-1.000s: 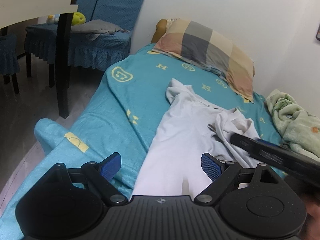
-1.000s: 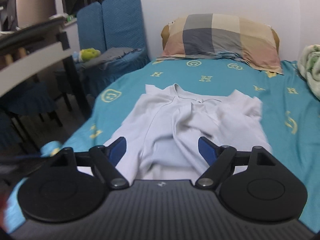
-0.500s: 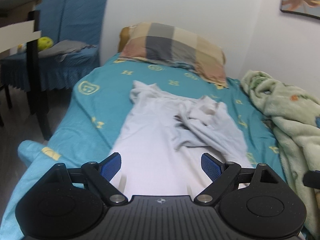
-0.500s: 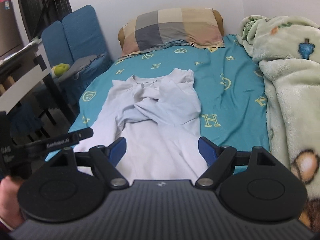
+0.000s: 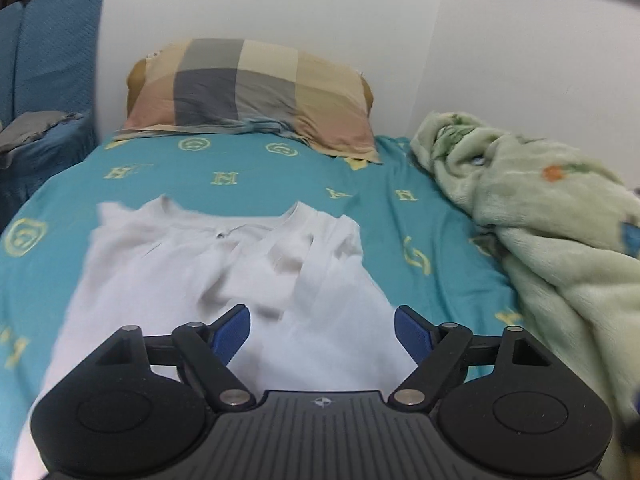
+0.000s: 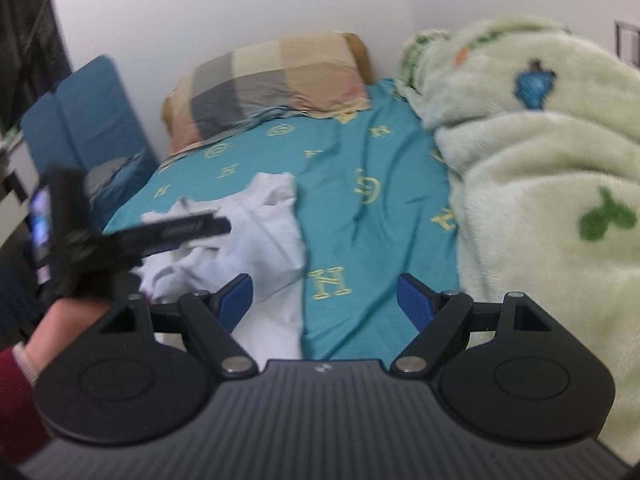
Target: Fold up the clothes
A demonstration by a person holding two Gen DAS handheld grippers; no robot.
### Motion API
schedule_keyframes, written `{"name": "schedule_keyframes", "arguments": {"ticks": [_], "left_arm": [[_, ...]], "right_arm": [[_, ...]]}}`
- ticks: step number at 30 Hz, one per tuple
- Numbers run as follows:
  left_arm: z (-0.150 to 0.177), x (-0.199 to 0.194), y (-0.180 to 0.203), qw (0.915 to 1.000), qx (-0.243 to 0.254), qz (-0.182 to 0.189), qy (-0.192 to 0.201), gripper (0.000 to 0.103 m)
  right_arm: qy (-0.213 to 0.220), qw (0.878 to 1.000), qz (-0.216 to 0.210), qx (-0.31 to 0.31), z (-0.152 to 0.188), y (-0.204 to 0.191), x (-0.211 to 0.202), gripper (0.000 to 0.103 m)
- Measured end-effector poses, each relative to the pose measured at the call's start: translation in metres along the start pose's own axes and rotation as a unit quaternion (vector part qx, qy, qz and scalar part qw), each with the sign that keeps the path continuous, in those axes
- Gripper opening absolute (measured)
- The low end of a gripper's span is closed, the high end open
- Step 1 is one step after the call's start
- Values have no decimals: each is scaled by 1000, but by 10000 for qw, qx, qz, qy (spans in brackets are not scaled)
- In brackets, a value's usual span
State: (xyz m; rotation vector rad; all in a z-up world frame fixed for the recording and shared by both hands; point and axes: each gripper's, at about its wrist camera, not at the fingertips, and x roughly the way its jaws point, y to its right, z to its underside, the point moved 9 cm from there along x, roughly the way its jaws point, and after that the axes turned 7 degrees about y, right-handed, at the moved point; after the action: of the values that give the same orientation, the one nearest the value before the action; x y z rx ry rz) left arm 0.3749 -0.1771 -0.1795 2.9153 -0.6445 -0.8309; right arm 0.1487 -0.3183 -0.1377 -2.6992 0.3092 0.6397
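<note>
A white shirt [image 5: 224, 264] lies crumpled on the teal bed sheet [image 5: 248, 168], collar toward the pillow, sleeves folded in over the chest. My left gripper [image 5: 322, 328] hovers over its lower half. Its jaws are closing, still wide apart, and nothing is pinched between the blue pads. My right gripper [image 6: 325, 298] is open over the shirt's right edge [image 6: 264, 232] and the bare sheet [image 6: 360, 184] beside it, holding nothing. In the right wrist view the left gripper's fingers [image 6: 188, 228] reach over the shirt from the left, held by a hand [image 6: 60, 320].
A plaid pillow [image 5: 248, 92] lies at the head of the bed against the wall. A bulky green fleece blanket [image 6: 540, 160] is piled along the bed's right side. A blue covered chair [image 5: 48, 60] stands left of the bed. A dark red sleeve [image 6: 16, 380] is at lower left.
Both grippers have swung right. The left one now faces the shirt squarely, its jaws a little narrower. The right one has moved off the shirt's middle to its right edge, close to the blanket.
</note>
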Motion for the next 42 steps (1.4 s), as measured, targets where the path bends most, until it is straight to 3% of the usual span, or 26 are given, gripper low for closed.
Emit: {"name": "schedule_keyframes", "arguments": {"ticks": [2,3,5,7,9,11,14,19,23,25,33,42], "left_arm": [[-8,33,0,9998,-166,-58,-101,75],[-10,47,-1,9996,-223,-68,-180,68],[-12,65,-4,9989,-288,-42,-370,48],[-14,76,-7,9980,-358,85,-509,9],[-19,70,-14,9978,-442,95,-477,3],[-25,61,-24,9980,-517,55,-371,3],[-30,49,-51,9972,-545,-407,-306,2],[-4,67,-96,9879,-746,-1118,-771,2],[5,64,-98,9889,-764,-1022,-755,6],[4,53,-94,9897,-835,-927,-704,25],[11,-73,-40,9946,-785,-452,-515,49],[78,-214,40,9947,-943,25,-398,51]], "right_arm": [[-103,9998,31,189,1,9,9,80],[-175,9995,30,251,2,12,13,80],[-311,9986,-35,425,4,16,17,80],[-306,9978,-165,567,4,18,16,80],[-342,9968,-209,695,4,20,15,80],[-375,9955,-265,832,4,22,14,80],[-350,9950,-282,889,2,21,12,80],[-334,9963,-298,729,3,17,12,80],[-364,9969,-377,581,4,12,14,80],[-336,9968,-511,518,3,8,12,80],[42,9950,-961,268,-12,-6,-4,80],[133,9950,-991,87,-19,-5,-51,80]]}}
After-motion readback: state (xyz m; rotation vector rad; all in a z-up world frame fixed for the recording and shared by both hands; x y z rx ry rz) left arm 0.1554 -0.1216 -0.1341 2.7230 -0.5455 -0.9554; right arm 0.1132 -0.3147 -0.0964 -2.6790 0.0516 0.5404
